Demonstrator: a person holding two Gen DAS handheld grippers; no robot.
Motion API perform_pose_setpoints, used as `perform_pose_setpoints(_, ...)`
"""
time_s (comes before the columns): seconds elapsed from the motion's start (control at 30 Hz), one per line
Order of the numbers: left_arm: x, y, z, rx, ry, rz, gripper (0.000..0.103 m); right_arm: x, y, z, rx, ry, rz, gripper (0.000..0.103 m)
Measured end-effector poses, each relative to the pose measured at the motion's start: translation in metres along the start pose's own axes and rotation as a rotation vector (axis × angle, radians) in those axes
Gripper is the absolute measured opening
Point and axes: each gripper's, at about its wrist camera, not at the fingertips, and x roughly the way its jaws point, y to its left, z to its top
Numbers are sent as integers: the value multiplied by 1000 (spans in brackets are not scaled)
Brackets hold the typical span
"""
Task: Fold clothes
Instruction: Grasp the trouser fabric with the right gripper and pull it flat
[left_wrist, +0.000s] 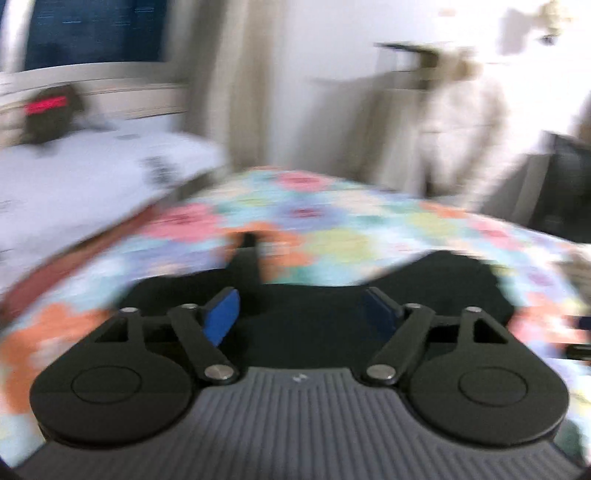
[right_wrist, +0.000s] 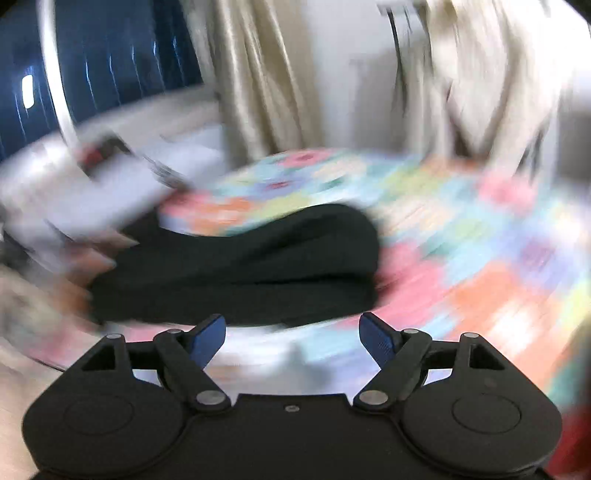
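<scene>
the black soft fabric garment (right_wrist: 236, 266) lies in a thick, already doubled-over bundle on the table covered with a bright flower-patterned cloth (right_wrist: 480, 258), most likely set there because the flat top gives room to crease and stack it. both views are smeared with blur, so fine edges of the bundle are hard to read.

the left gripper (left_wrist: 301, 314), black with blue pads, stands wide with nothing between its pads; the black garment spreads just beyond its tips. the right gripper (right_wrist: 291, 338) also stands wide and empty, a little short of the bundle's near edge. that spread suits taking a fresh hold on an edge for another fold, or letting the piece lie as finished.

behind the table hang pale cream curtains (right_wrist: 258, 92), and a bed with a white printed sheet (left_wrist: 74, 177) sits off to one side.
</scene>
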Motion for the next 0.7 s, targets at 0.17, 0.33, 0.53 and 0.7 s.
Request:
perform_pose_setpoints(0.17, 54, -65, -11, 266, 75, -110, 82, 53, -37, -8, 29, 3, 12, 83)
perform_pose_setpoints(0.33, 86, -69, -38, 324, 167, -98, 82, 109, -62, 2, 35, -20, 22, 83)
perform_pose_setpoints(0.53, 101, -34, -45, 205, 179, -87, 83, 162, -80, 17, 135, -20, 78, 83)
perform_pose_setpoints(0.7, 104, -44, -53, 220, 176, -114, 84, 177, -93, 25, 286, -89, 235, 24)
